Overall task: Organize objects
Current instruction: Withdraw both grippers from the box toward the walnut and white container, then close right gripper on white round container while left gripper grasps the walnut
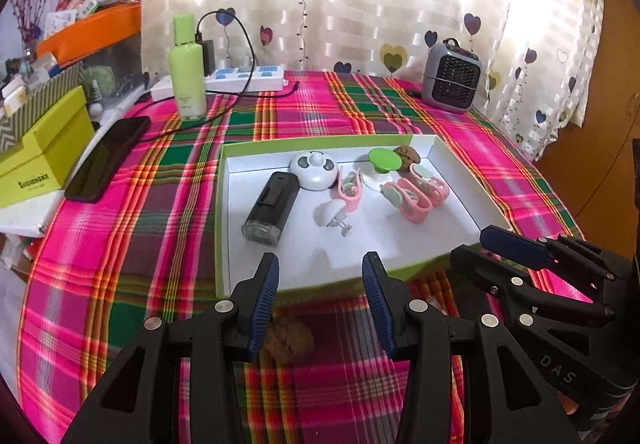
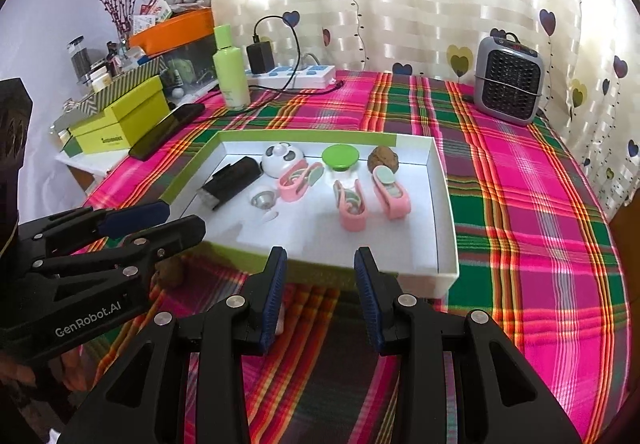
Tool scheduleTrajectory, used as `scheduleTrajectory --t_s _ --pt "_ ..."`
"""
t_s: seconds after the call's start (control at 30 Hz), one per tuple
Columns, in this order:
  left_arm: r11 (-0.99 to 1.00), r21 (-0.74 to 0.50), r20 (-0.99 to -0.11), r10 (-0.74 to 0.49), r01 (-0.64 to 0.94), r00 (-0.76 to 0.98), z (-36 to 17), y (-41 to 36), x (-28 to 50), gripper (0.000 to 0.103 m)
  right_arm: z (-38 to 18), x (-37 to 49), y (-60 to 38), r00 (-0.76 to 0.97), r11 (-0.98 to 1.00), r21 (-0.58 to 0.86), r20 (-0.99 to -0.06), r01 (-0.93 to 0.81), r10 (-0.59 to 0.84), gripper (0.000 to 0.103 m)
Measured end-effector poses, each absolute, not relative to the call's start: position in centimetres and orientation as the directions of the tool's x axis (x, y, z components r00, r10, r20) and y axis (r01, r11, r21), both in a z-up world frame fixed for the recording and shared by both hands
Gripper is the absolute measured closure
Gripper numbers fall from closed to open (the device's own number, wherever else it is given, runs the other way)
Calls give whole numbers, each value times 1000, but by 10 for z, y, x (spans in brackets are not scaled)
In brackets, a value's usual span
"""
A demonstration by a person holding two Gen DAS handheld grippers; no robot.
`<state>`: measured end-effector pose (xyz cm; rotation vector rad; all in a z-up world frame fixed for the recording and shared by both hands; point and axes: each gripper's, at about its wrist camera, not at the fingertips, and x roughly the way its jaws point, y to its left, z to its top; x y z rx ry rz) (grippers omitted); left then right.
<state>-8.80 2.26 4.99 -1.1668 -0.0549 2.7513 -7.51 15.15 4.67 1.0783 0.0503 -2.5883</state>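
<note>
Under left gripper (image 1: 320,296), walnut (image 1: 289,338) half-hidden.

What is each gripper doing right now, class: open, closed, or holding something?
Left gripper: open, holding nothing.
Right gripper: open, holding nothing.

At the far edge of the plaid tablecloth (image 2: 532,228) stands a green bottle (image 2: 231,68) beside a white power strip (image 2: 298,76) with a black charger (image 2: 260,58). A grey heater (image 2: 508,80) stands at the right. A black phone (image 1: 106,160) lies near 1 yellow-green box (image 1: 44,152).
</note>
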Motion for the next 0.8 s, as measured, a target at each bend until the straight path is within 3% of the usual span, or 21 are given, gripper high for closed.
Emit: scheduleTrajectory --t_s 0.33,0.47,0.8 --pt "-987 -105 -701 159 -121 -695 50 16 -67 57 47 -56 153 -662 -939 98 -685 328 -303 67" --pt "-987 -111 -704 163 -120 -692 47 11 -59 55 45 -52 154 -658 -937 108 -685 334 -313 56" --pt "-985 -151 -715 166 -82 -679 32 -11 -48 52 33 -44 149 -630 -929 128 -702 346 -332 56"
